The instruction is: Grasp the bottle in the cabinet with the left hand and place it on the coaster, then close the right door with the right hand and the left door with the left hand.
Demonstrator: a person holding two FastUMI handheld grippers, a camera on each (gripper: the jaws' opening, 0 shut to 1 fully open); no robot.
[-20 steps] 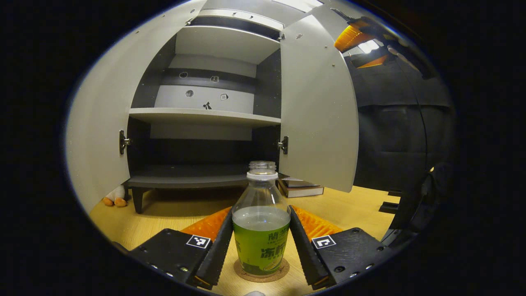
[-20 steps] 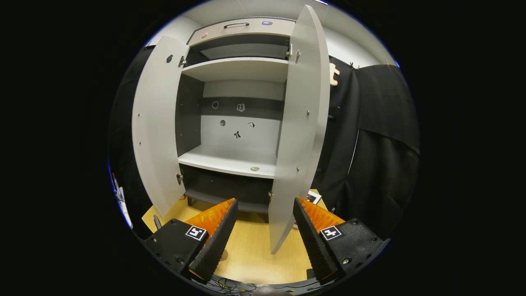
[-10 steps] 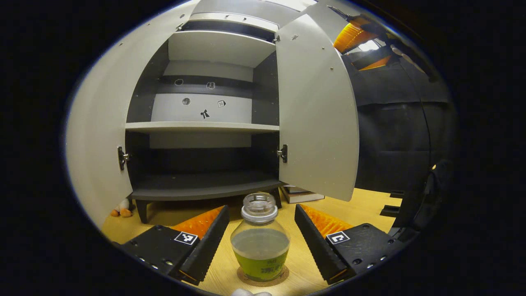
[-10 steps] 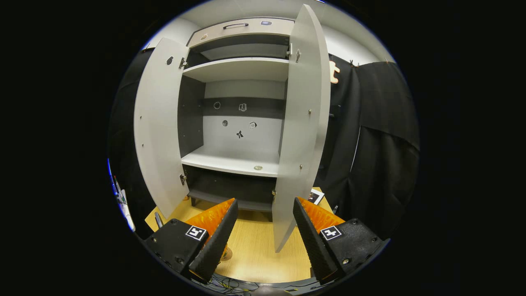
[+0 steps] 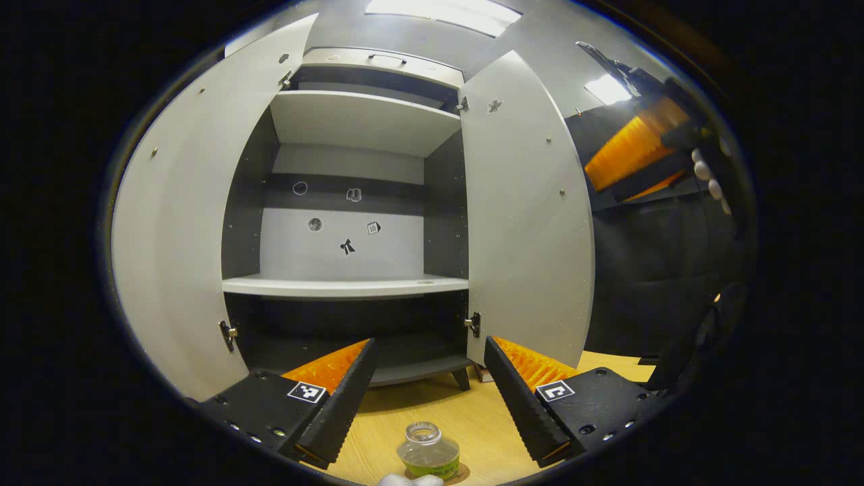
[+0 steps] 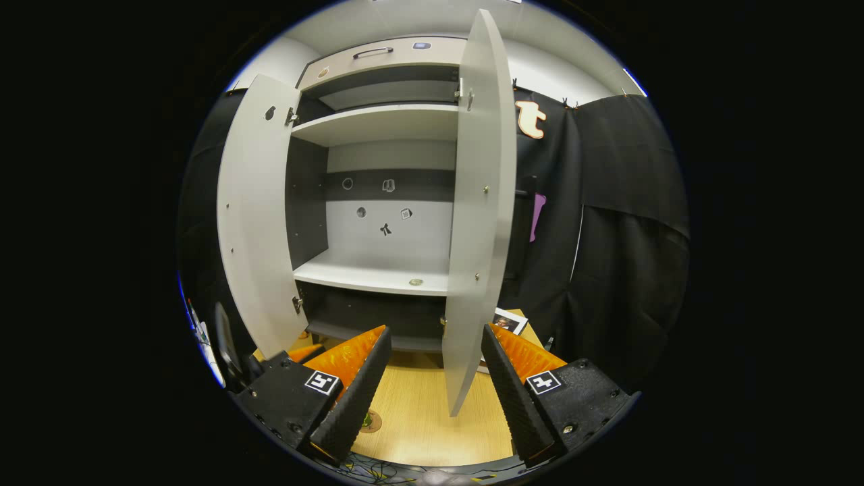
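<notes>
In the left gripper view your left gripper (image 5: 426, 385) hangs spread above the bottle (image 5: 427, 451), seemingly standing on its coaster (image 5: 462, 474), while in the right gripper view your right gripper (image 6: 432, 378), also spread, faces the stiff right door (image 6: 476, 223), best pushed near its free edge.

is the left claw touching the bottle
Apart. The left gripper view shows the left claw open above the bottle, bare table between them.
</notes>
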